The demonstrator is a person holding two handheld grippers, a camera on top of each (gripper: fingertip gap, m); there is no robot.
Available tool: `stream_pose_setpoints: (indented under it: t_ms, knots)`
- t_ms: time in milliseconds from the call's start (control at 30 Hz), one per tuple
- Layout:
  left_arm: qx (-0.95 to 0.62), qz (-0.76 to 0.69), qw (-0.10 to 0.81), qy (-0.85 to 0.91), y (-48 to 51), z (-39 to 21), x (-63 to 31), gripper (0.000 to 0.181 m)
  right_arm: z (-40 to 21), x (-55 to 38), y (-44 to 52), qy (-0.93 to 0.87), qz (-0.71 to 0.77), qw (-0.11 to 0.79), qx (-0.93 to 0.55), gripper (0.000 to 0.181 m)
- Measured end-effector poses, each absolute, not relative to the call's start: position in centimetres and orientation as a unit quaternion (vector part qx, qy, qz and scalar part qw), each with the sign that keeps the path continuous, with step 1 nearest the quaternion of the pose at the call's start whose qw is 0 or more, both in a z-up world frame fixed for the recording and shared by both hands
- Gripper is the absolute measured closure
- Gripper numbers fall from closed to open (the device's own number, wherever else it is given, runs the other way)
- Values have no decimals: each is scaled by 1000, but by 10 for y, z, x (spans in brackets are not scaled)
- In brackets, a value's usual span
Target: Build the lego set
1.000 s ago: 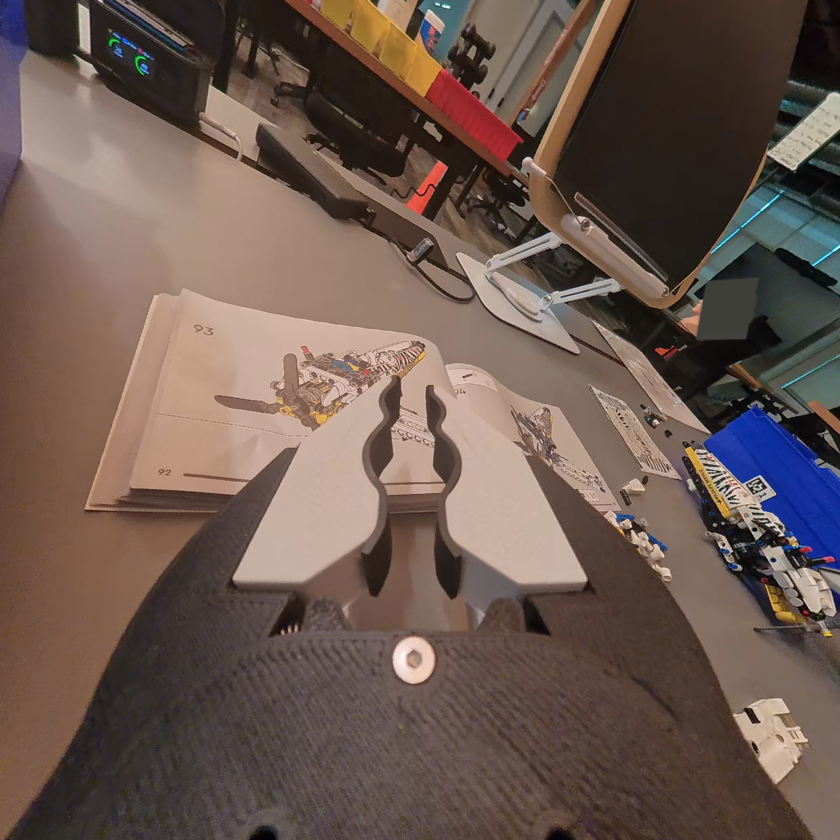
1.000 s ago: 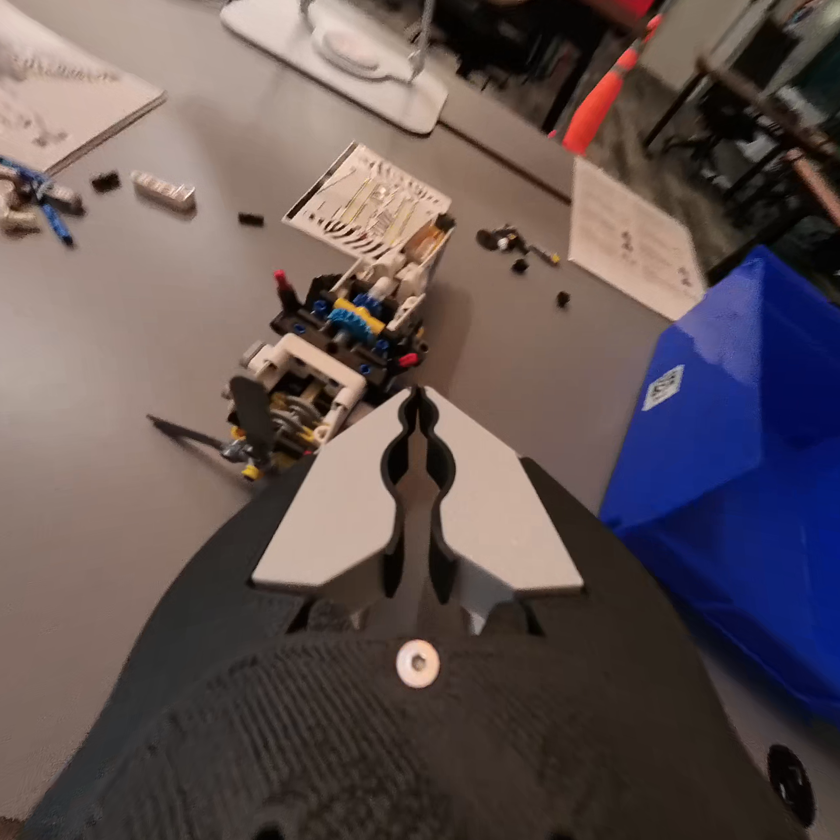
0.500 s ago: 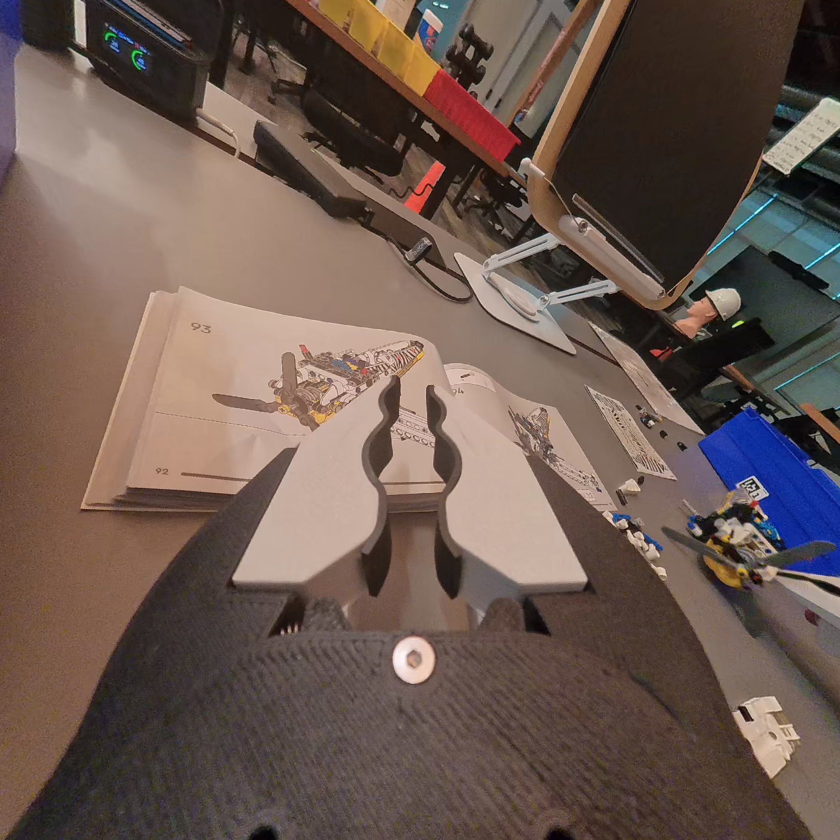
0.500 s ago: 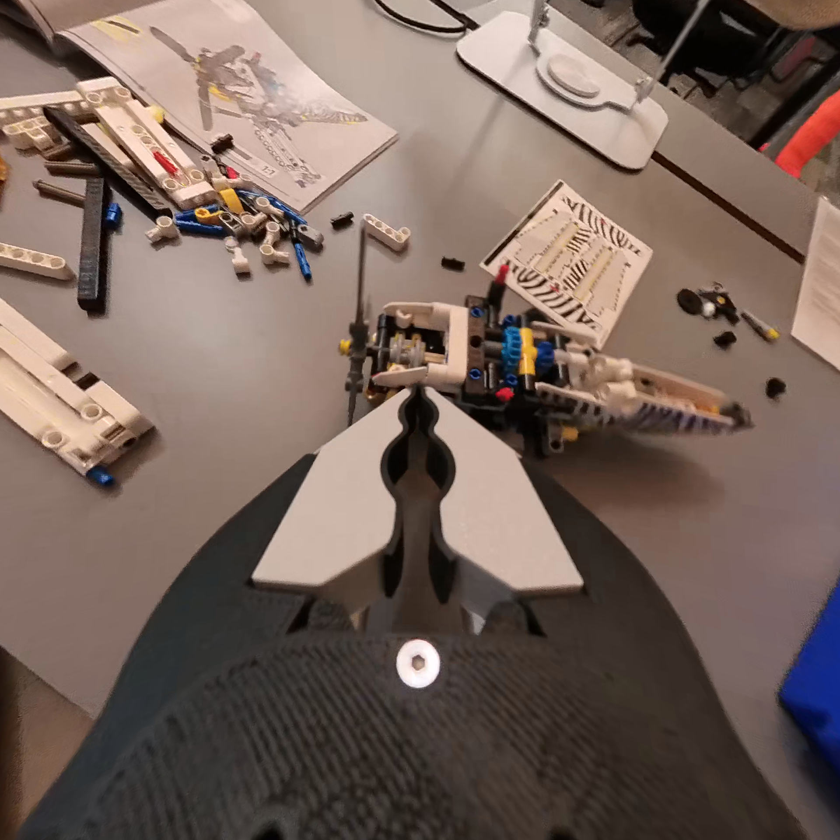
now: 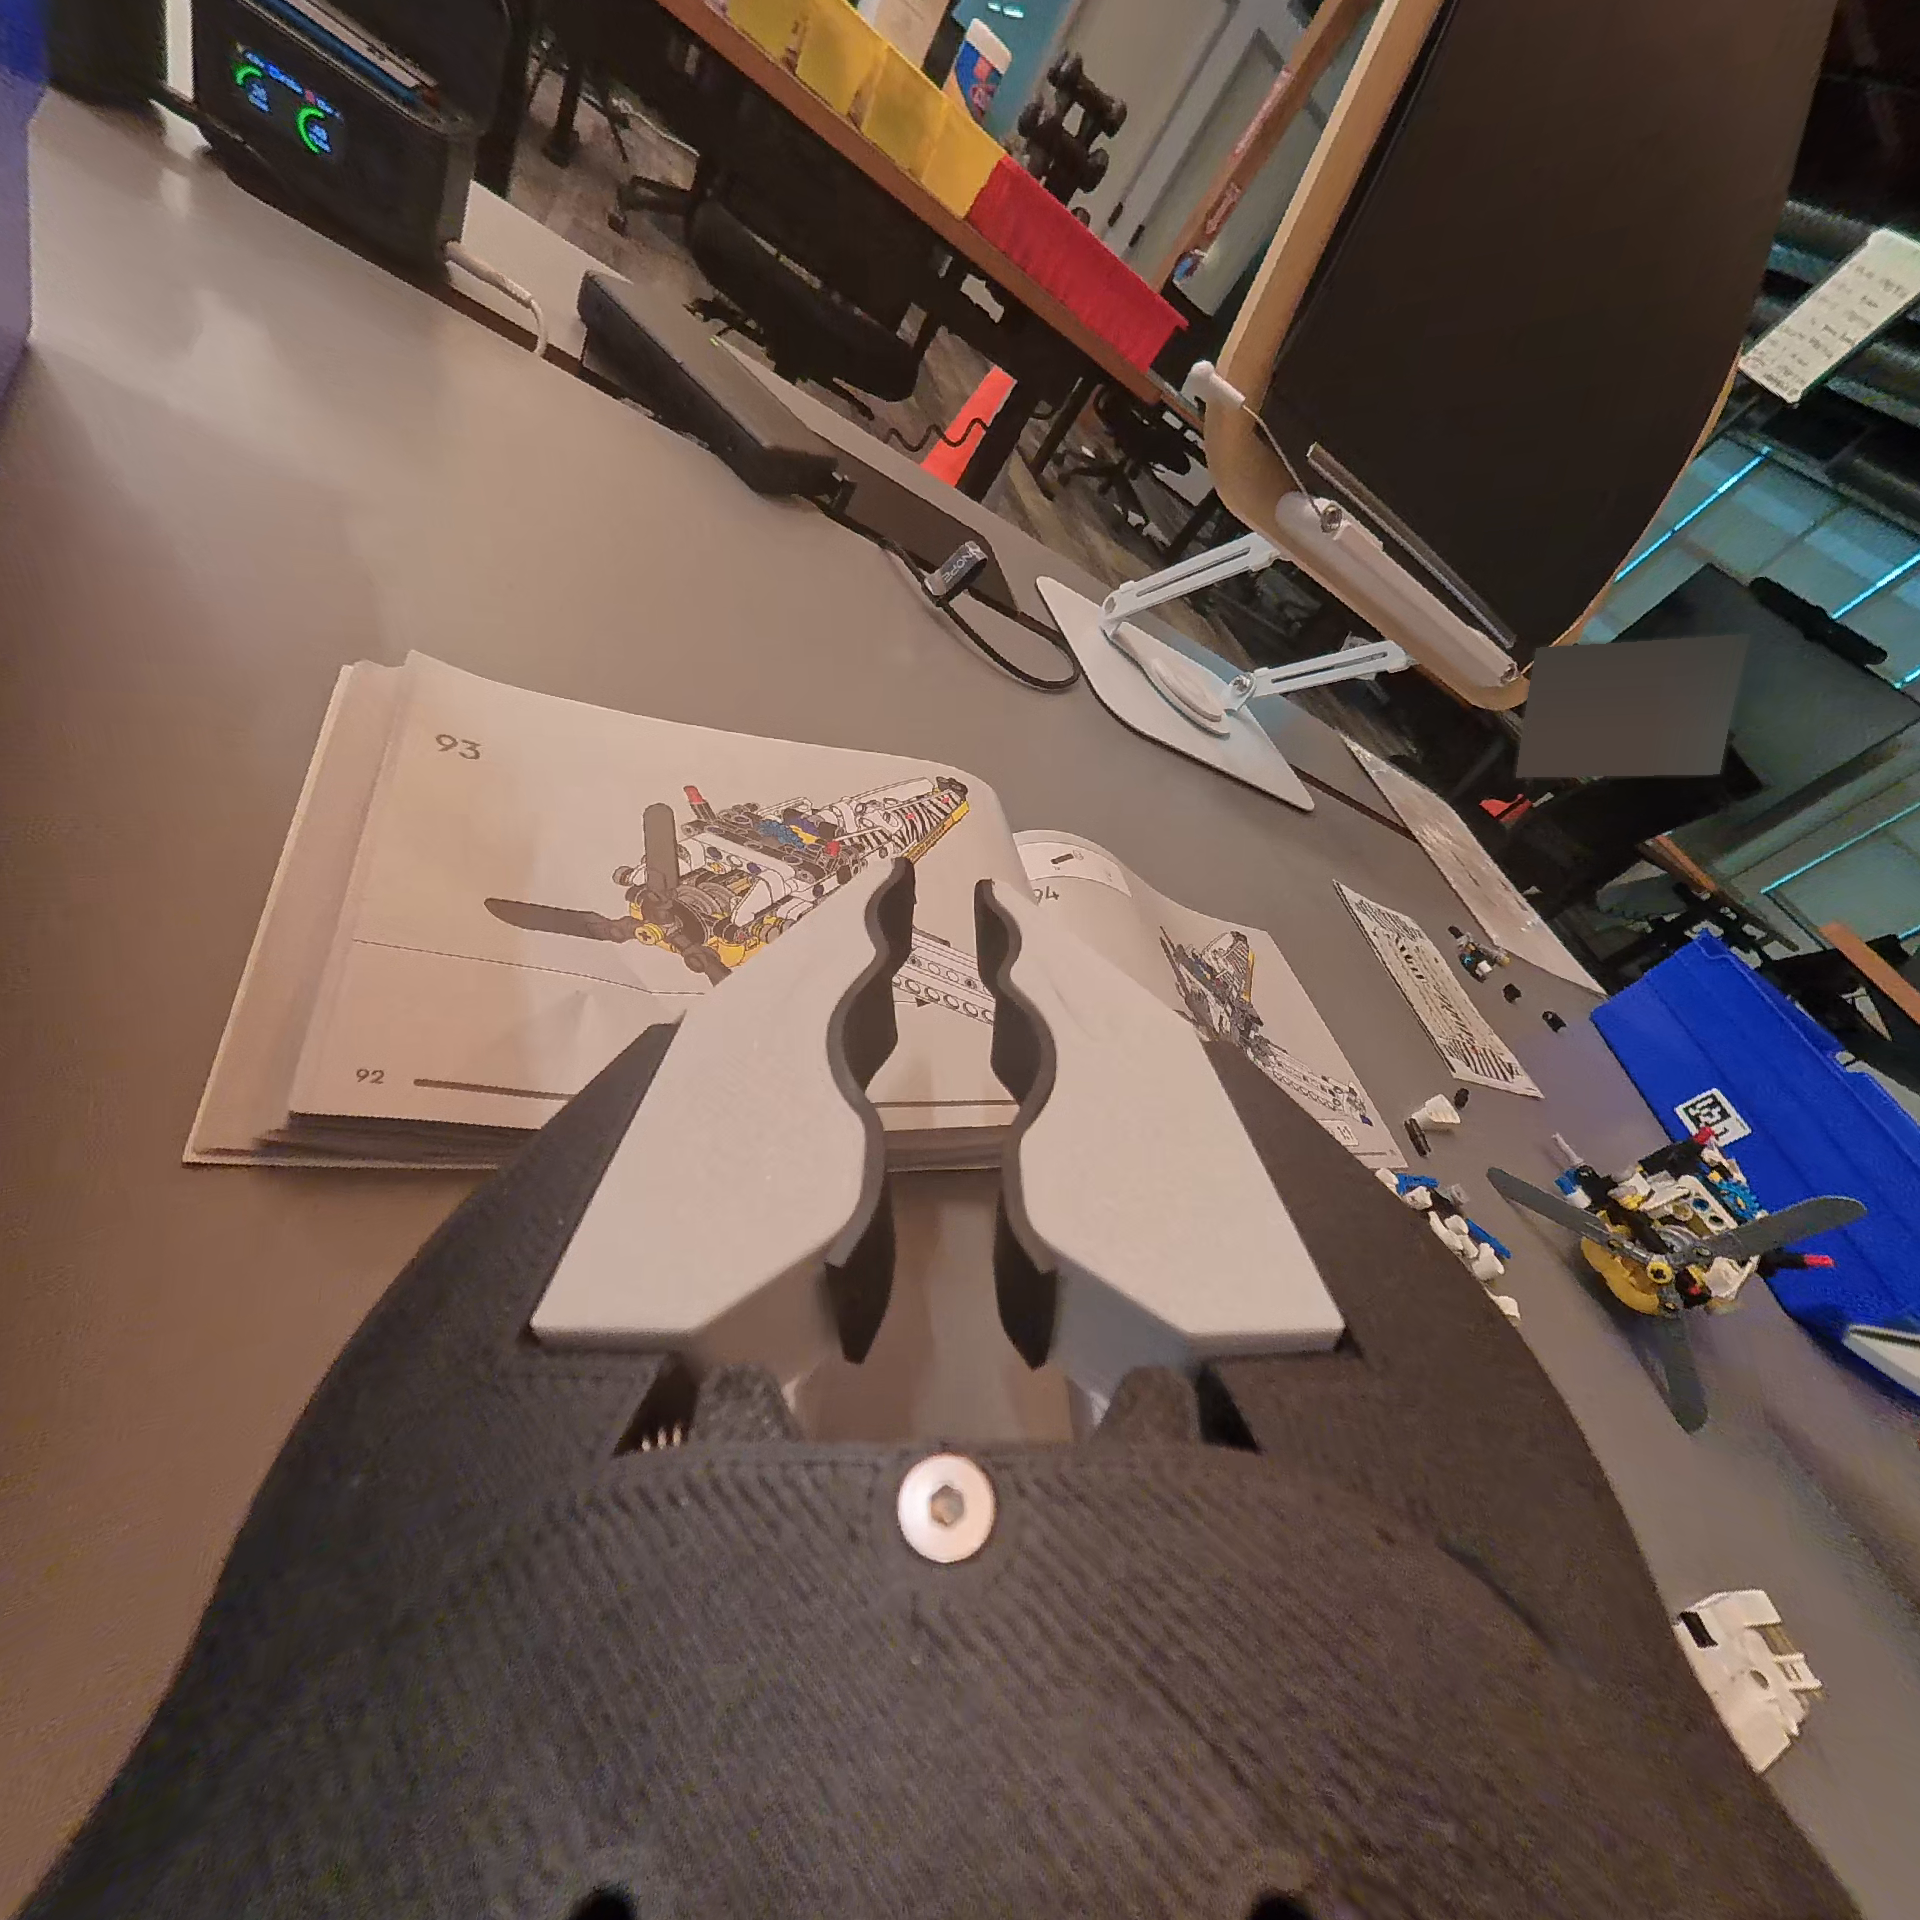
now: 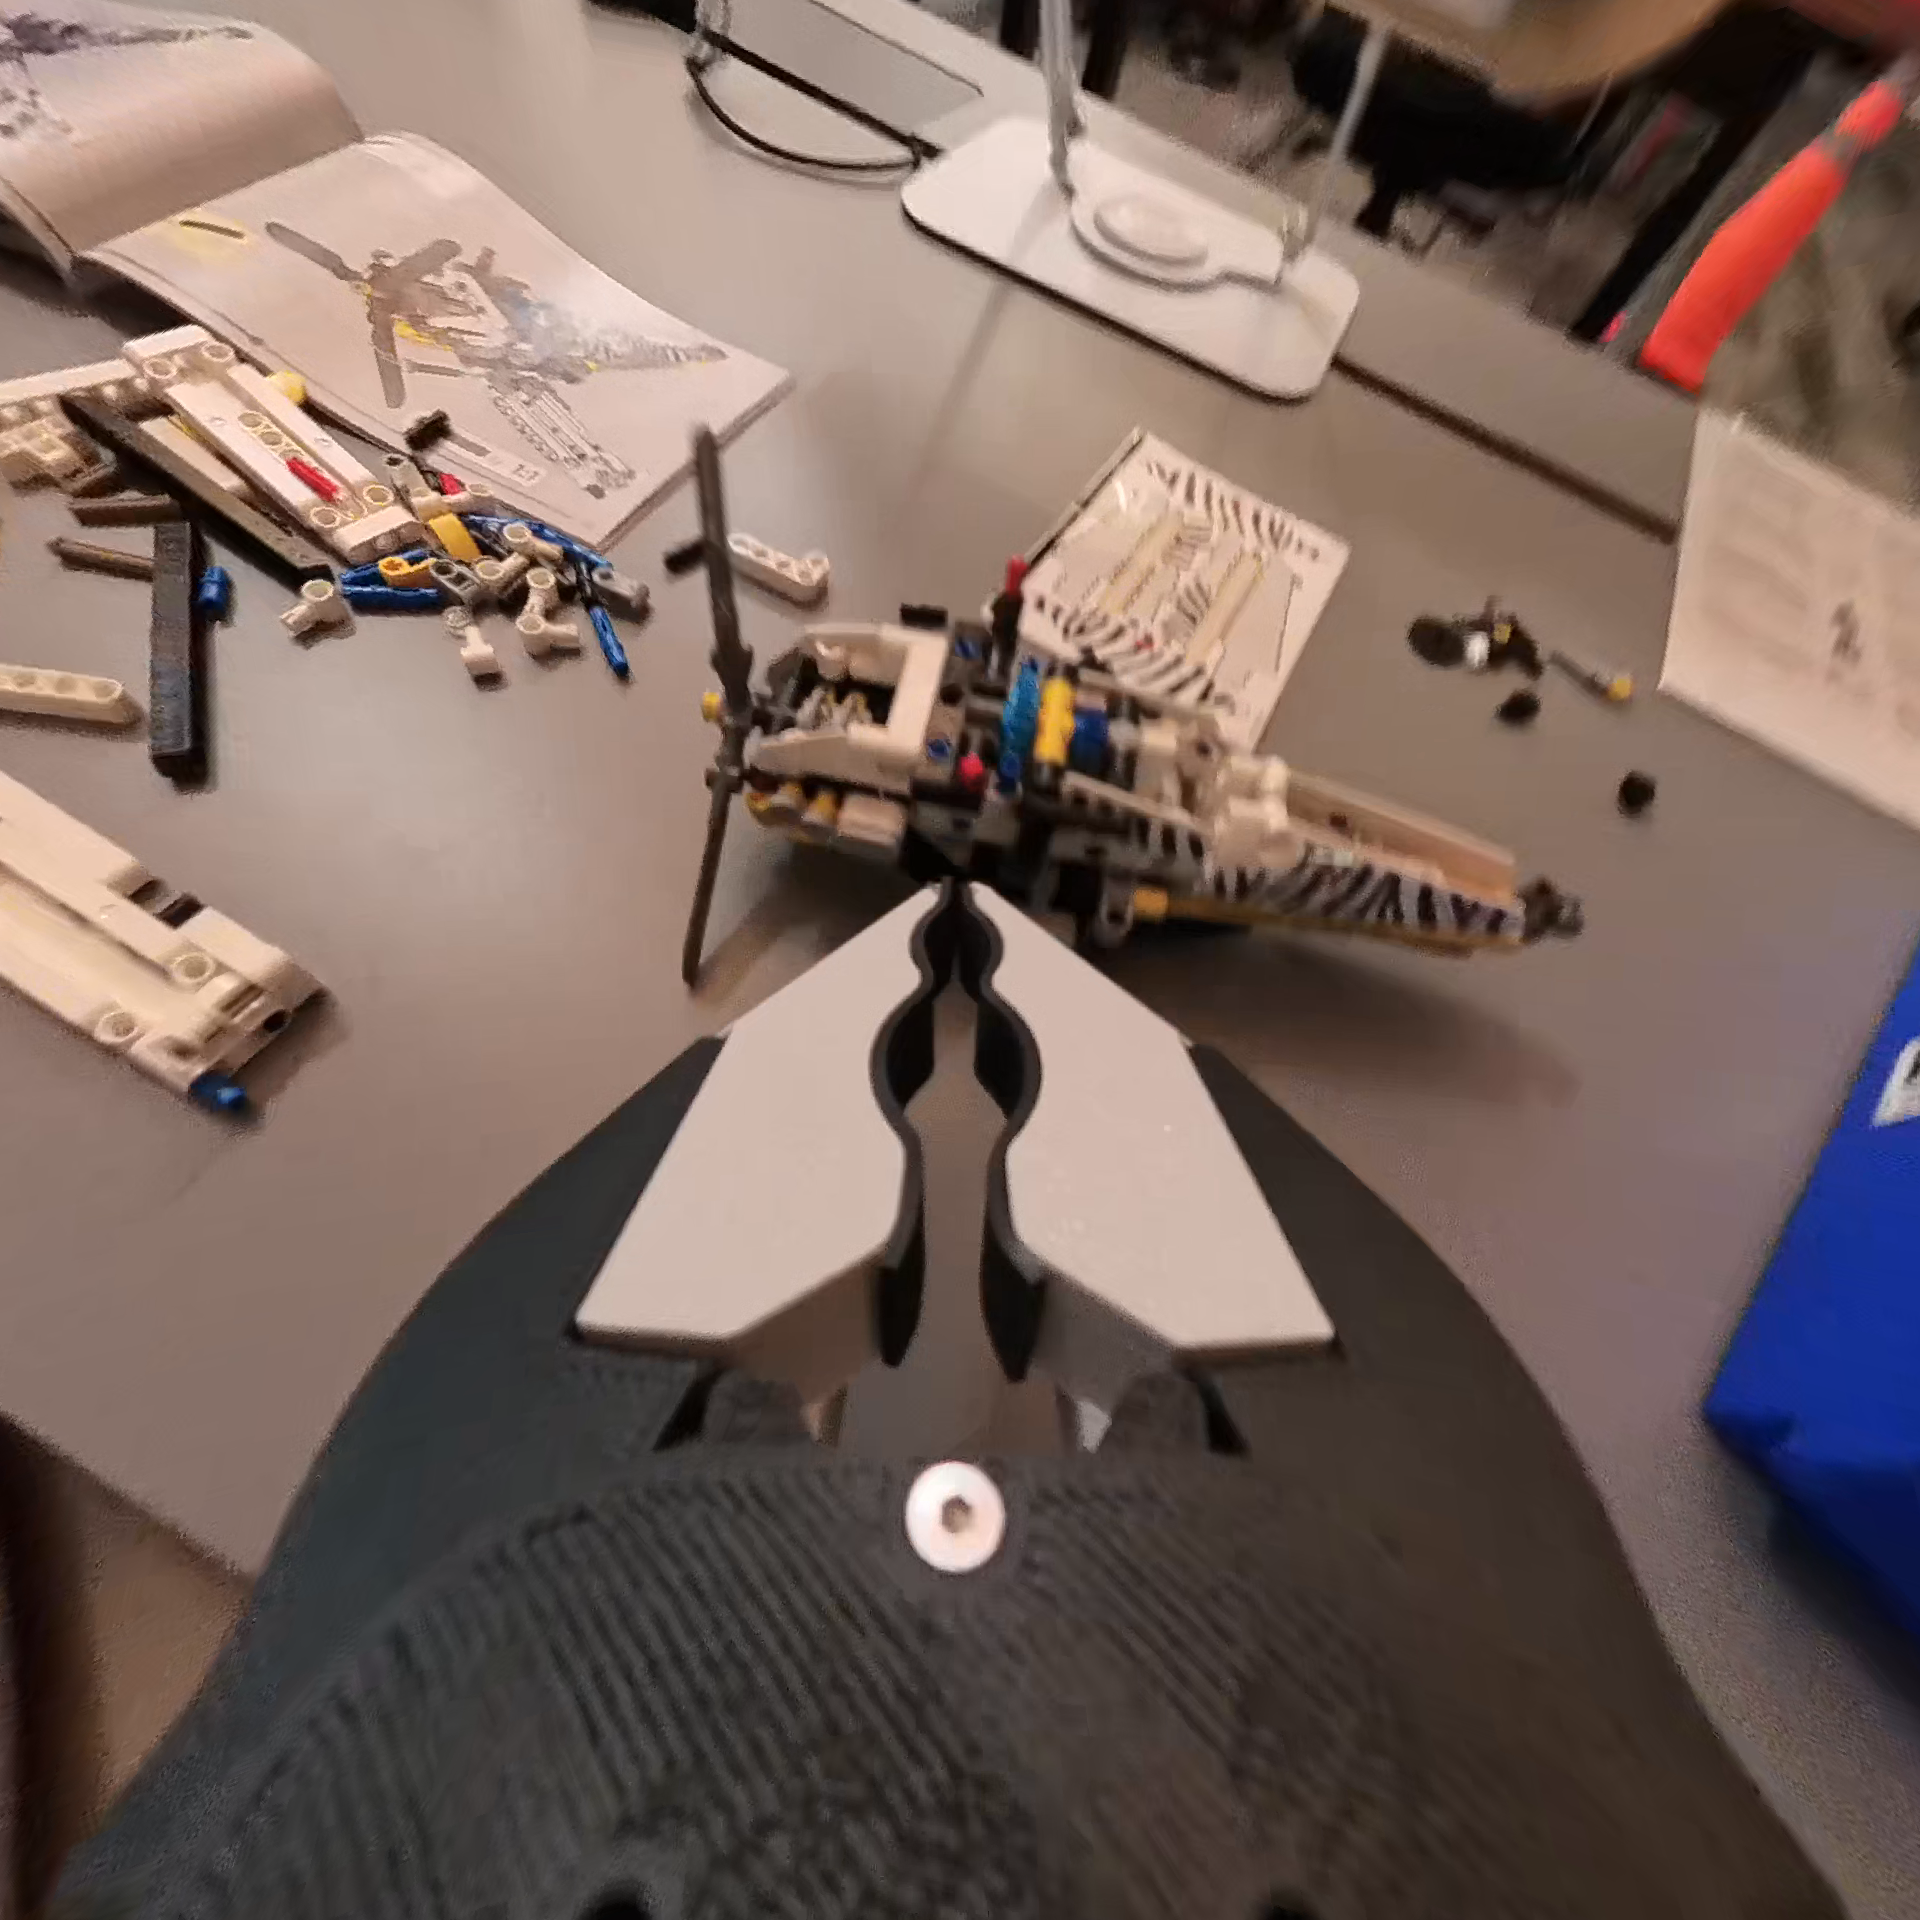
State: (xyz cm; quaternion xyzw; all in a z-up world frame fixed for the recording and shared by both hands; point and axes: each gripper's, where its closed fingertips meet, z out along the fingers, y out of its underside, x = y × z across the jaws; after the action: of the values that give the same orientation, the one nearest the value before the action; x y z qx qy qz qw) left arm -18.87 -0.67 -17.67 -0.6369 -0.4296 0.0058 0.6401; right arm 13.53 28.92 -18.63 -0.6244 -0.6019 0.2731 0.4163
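Observation:
A partly built lego plane with zebra-striped sides and a grey propeller is at my right gripper's tips. That gripper is shut on the model's dark underside, near its middle. In the left wrist view the plane shows at the far right, propeller facing the camera. My left gripper is slightly open and empty, hovering over the open instruction booklet. A pile of small loose parts and white wing panels lie left of the plane.
A sticker sheet lies behind the plane. A blue bin stands at the right. A white stand base sits at the back. A black beam and small black pieces lie on the grey table. A white part lies near the front. My right gripper is the nearer one to the partly built lego plane: about 4 centimetres, against 40 centimetres.
My right gripper has turned the plane with it; the propeller now points left and toward the left camera. The left gripper has stayed over the booklet.

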Motion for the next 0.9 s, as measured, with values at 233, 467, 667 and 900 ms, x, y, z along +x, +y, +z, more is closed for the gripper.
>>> stream_pose_setpoints:
  t_ms: [233,467,667,900]
  knots:
    - [-636,9,639,-432,-7,-177,-189,172,-194,160,293,-514,401,364,-665,181]
    - [-623,51,645,-440,-19,-172,-196,175,-186,152,295,-511,431,381,-639,181]
    - [-597,97,654,-455,-36,-164,-205,175,-191,137,295,-537,441,355,-625,180]
    - [-560,99,676,-468,-49,-155,-209,174,-169,136,311,-496,473,407,-603,181]
